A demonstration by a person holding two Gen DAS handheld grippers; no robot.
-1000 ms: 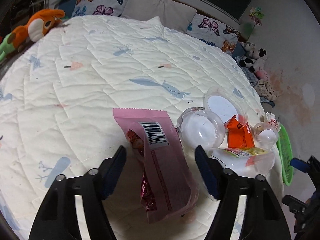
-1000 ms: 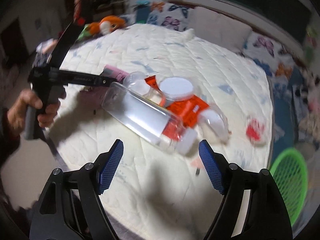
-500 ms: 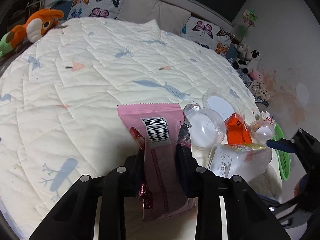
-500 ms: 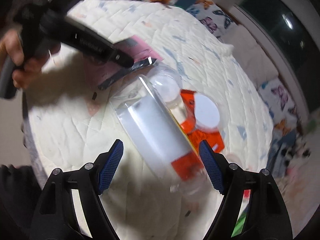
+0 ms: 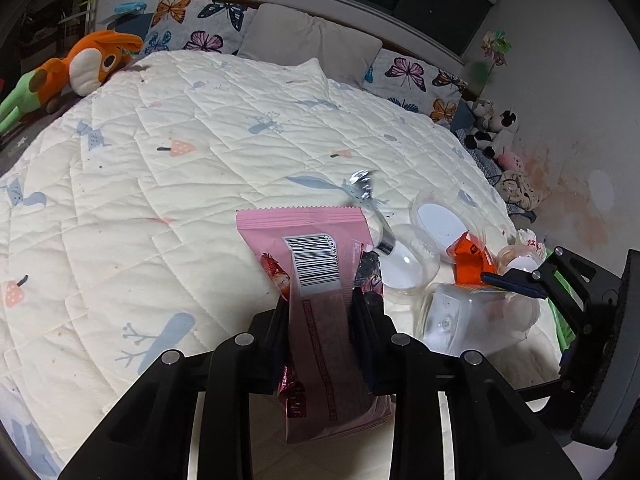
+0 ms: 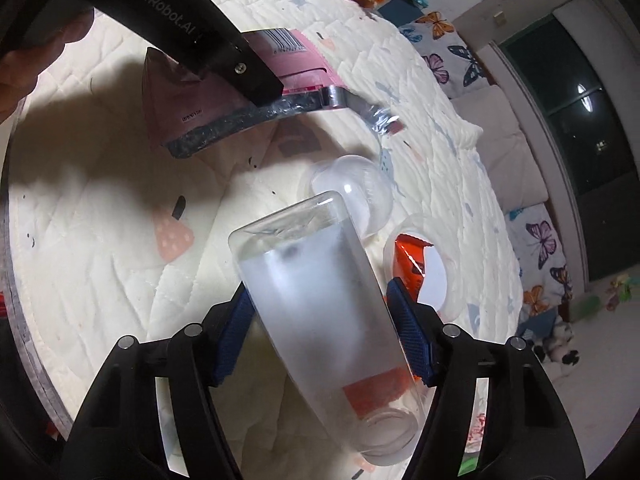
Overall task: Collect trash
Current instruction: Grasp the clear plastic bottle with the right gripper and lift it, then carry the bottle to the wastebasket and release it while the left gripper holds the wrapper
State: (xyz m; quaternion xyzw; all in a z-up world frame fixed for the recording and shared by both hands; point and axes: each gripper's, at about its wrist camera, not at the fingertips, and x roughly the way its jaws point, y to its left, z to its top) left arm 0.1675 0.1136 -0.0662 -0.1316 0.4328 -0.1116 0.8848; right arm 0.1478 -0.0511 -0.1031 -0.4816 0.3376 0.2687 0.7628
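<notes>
- You are working over a cream quilted bedspread (image 5: 200, 184), with an orange plush toy (image 5: 86, 66) lying at its far left edge, well clear of the litter.
- Your left gripper (image 5: 320, 304) is clamping a pink snack wrapper (image 5: 320, 256); the jaws are pressed together on its middle, and in the right wrist view the packet appears to be hanging just above the quilt, a crinkled foil strip (image 6: 360, 110) trailing off its side.
- Just right of it, a clear dome lid (image 5: 408, 264) and a round plastic cup (image 5: 440, 220) are sitting on the quilt, with an orange wrapper (image 5: 468, 260) tucked between them.
- Your right gripper (image 6: 324, 336) is straddling a clear plastic bottle (image 6: 320, 300) lying on its side; the jaws are closing and the blue pads (image 6: 236, 320) are meeting its walls.
- The job looks barely begun: one wrapper is in hand, the bottle is being taken, and the lid, cup, orange wrapper and a small red-and-white scrap (image 5: 528, 240) are waiting.
- A green basket (image 5: 560, 320) is peeking out past the bed's right edge, largely hidden behind your right tool; it is probably where the trash goes.
- The litter is crowding that right edge, so a nudged cup could roll off, while the left and far side of the bed are offering open room.
</notes>
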